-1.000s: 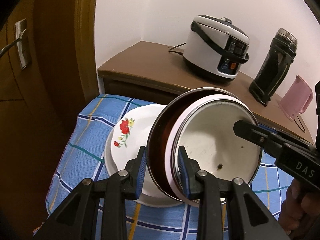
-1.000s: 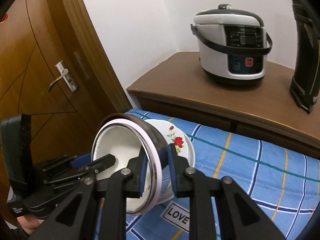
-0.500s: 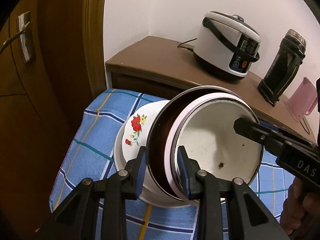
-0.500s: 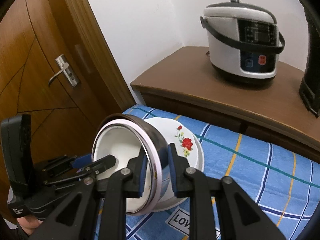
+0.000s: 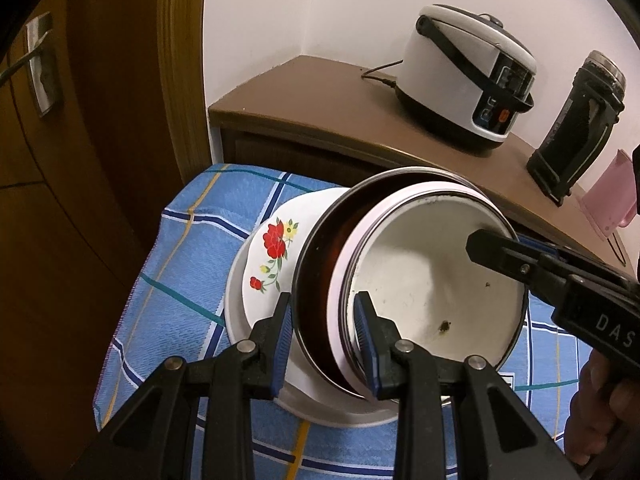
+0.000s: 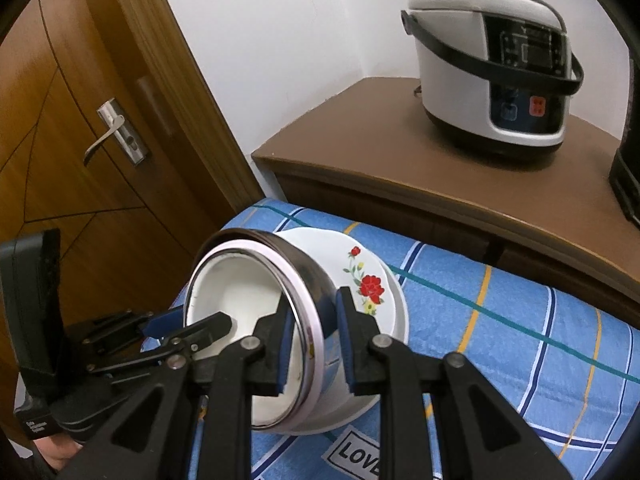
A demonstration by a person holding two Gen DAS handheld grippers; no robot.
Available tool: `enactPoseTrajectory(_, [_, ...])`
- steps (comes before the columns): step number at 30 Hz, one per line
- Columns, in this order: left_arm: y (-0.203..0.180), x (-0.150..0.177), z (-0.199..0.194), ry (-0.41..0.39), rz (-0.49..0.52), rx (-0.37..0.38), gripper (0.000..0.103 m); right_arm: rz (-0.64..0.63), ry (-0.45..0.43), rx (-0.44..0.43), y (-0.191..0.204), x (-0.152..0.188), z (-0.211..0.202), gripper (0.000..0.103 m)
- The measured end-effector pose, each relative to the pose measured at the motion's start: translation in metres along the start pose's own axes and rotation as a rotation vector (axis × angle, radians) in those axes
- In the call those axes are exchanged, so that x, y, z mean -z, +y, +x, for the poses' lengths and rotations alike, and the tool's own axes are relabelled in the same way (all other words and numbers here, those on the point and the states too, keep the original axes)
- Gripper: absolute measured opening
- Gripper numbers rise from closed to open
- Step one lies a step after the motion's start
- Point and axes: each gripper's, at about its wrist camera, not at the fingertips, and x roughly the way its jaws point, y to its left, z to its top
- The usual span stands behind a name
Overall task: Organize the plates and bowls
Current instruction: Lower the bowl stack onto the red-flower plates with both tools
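A steel bowl with a pink rim band and white inside (image 5: 436, 280) is held tilted on its side, above a white plate with red flowers (image 5: 276, 256) on the blue checked cloth. My left gripper (image 5: 322, 340) is shut on the bowl's near rim. My right gripper (image 6: 312, 340) is shut on the opposite rim of the same bowl (image 6: 240, 304); its black finger (image 5: 504, 258) reaches into the bowl in the left wrist view. The flowered plate (image 6: 372, 280) lies just behind and under the bowl.
A brown cabinet (image 6: 360, 152) behind the cloth carries a white rice cooker (image 6: 492, 68), a black flask (image 5: 576, 120) and a pink jug (image 5: 612, 200). A wooden door with a metal handle (image 6: 112, 132) is at the left. The cloth (image 6: 500, 320) extends right.
Both grippers, still holding the tilted bowl, have drawn back and up a little from the table; the plate and rice cooker have shifted in view. The grip is unchanged.
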Motion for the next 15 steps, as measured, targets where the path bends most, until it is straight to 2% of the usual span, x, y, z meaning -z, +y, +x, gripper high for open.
enactPoseTrajectory(15, [-0.004,-0.014,0.006,-0.01,0.0,0.01,0.033,0.047,0.036,-0.009,-0.021,-0.014,0.023,0.024])
